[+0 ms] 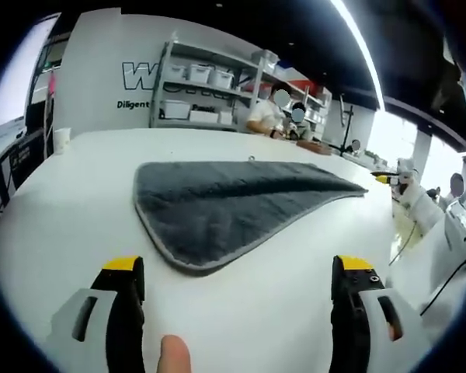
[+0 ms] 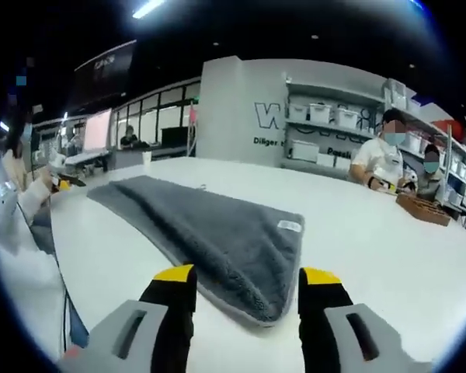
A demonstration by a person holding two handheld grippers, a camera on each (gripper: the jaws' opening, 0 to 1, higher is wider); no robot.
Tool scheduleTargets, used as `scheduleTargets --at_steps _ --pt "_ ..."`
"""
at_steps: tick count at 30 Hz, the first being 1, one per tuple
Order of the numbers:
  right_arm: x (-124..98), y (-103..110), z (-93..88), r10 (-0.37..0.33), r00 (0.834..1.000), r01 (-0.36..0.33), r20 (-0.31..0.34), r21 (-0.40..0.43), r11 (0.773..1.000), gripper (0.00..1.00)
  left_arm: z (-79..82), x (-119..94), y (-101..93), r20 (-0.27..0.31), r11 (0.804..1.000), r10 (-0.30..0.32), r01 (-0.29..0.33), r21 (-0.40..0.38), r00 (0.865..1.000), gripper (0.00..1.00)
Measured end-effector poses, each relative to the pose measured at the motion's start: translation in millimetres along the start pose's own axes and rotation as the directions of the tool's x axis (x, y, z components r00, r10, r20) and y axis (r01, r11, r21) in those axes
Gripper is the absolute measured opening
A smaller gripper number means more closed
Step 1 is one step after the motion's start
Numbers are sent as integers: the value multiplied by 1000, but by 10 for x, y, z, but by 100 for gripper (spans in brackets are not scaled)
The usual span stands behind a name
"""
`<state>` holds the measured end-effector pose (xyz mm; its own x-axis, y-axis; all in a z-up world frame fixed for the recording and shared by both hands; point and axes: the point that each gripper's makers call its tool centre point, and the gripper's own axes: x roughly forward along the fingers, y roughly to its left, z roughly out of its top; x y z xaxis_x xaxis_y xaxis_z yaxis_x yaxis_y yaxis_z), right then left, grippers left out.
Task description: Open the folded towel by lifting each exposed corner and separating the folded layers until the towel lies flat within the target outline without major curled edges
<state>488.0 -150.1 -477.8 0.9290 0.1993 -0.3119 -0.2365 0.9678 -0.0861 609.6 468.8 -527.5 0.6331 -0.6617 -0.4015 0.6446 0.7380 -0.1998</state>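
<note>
A dark grey towel with a light hem lies folded on the white table, its rounded near corner pointing at my left gripper. That gripper hangs open just short of the towel, yellow-tipped jaws wide apart, nothing between them. In the right gripper view the same towel stretches away to the left, with a small white label near its right edge. My right gripper is open, its jaws standing on either side of the towel's near corner, just above or in front of it.
People sit at the table's far side beside a brown tray. A white cup stands at the far left edge. Shelves with white bins line the back wall. A fingertip shows between the left jaws.
</note>
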Motion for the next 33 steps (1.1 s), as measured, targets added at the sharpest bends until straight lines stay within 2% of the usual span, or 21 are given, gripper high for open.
scheduleTargets --at_steps 2,7,15,26,33 --pt "6 39 34 -3 1000 2 -7 -33 999 60 -13 7 15 -7 1000 5 -5 1 1000 99" --pt "44 109 70 -13 999 10 -34 -87 996 80 -28 12 32 -15 1000 10 -10 1 1000 99" --pt "95 93 153 -45 998 42 -32 -101 994 99 -69 9 63 -31 1000 23 -23 3 999 99" --pt "132 129 109 -39 998 34 -47 -101 994 99 -156 87 183 -54 998 54 -55 -20 997 96" --pt "161 126 38 -34 997 27 -65 -101 995 97 -146 167 274 -32 996 84 -85 -30 996 92"
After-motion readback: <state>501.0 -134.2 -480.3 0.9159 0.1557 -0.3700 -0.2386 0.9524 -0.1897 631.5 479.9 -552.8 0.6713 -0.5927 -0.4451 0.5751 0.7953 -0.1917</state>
